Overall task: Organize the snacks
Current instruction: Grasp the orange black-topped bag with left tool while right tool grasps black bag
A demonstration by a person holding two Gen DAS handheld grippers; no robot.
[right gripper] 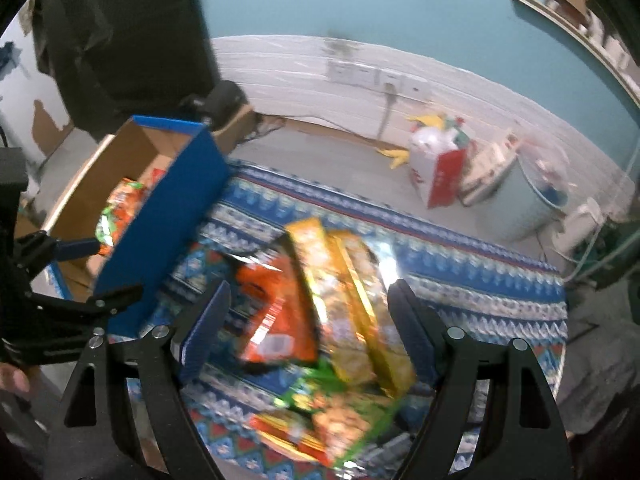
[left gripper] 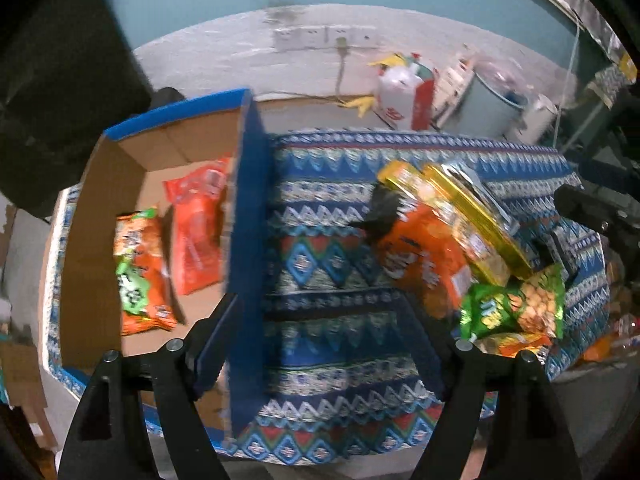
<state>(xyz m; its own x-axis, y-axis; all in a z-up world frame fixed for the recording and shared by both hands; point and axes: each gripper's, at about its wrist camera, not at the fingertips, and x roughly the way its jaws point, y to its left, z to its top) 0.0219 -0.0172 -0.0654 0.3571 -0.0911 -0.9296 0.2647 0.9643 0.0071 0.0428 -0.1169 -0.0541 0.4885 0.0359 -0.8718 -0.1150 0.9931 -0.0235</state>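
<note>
A blue cardboard box point(left gripper: 248, 216) stands open at the left of the patterned table. It holds an orange-green snack pack point(left gripper: 140, 272) and a red pack point(left gripper: 198, 228). A pile of snacks lies at the right: an orange bag point(left gripper: 420, 264), yellow packs point(left gripper: 460, 216) and a green peanut bag point(left gripper: 516, 304). My left gripper point(left gripper: 320, 340) is open and empty over the box's right wall and the cloth. My right gripper point(right gripper: 308, 332) is open and hovers over the pile, astride the orange bag point(right gripper: 276, 316) and yellow packs point(right gripper: 348, 304). The box point(right gripper: 160, 216) lies at its left.
The table wears a blue patterned cloth point(left gripper: 328, 200). A red-white bag point(left gripper: 408, 100) and a white bucket point(left gripper: 492, 100) stand on the floor behind. A dark cloth point(left gripper: 60, 80) hangs at the left. The left gripper also shows in the right wrist view point(right gripper: 76, 250).
</note>
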